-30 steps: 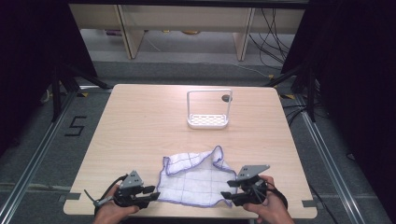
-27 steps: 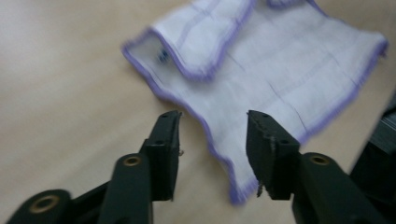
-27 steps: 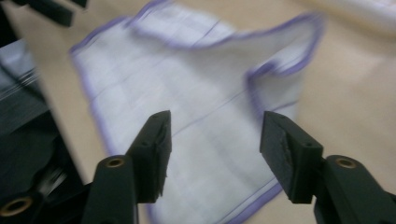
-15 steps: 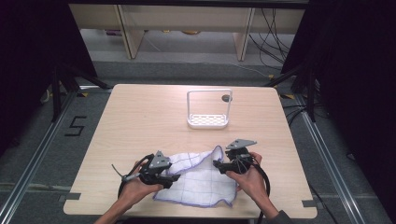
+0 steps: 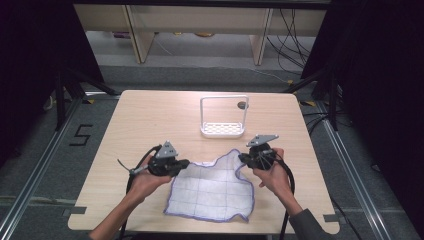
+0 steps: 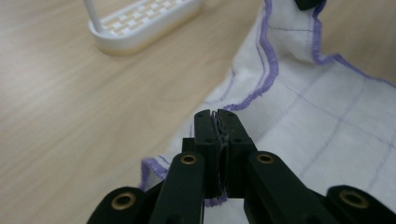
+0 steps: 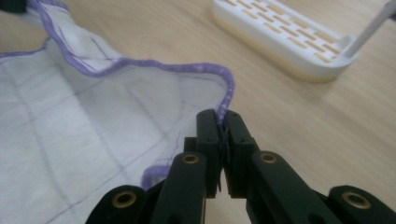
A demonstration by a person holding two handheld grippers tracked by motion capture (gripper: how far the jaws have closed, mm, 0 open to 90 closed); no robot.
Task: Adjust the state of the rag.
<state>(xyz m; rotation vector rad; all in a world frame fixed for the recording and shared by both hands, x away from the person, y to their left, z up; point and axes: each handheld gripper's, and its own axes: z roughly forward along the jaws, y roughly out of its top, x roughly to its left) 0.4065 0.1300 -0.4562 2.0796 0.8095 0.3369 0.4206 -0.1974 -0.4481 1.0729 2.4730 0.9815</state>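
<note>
A pale wooden table (image 5: 150, 120) stands on a grey floor, with dark frame rails at either side and shelving beyond the far edge. On the left, the left gripper (image 5: 184, 164) sits at the near-left part of the table in the person's left hand (image 5: 145, 181). Its jaws have just been closing and now stand together, clamped on the purple-stitched hem of the cloth (image 5: 212, 190) at its left edge — the left gripper view shows the fabric pinched between the pads. The white cloth with a faint purple grid lies spread in the near middle of the table (its far edge rumpled, its near edge close to the table's rim). Beyond it, well apart toward the far side, stands a white slotted rack (image 5: 223, 129) with an upright loop handle. On the right, the right gripper (image 5: 243, 159) has likewise just been closing — its jaws are pinched on the cloth's far-right corner hem, raised slightly off the wood.
</note>
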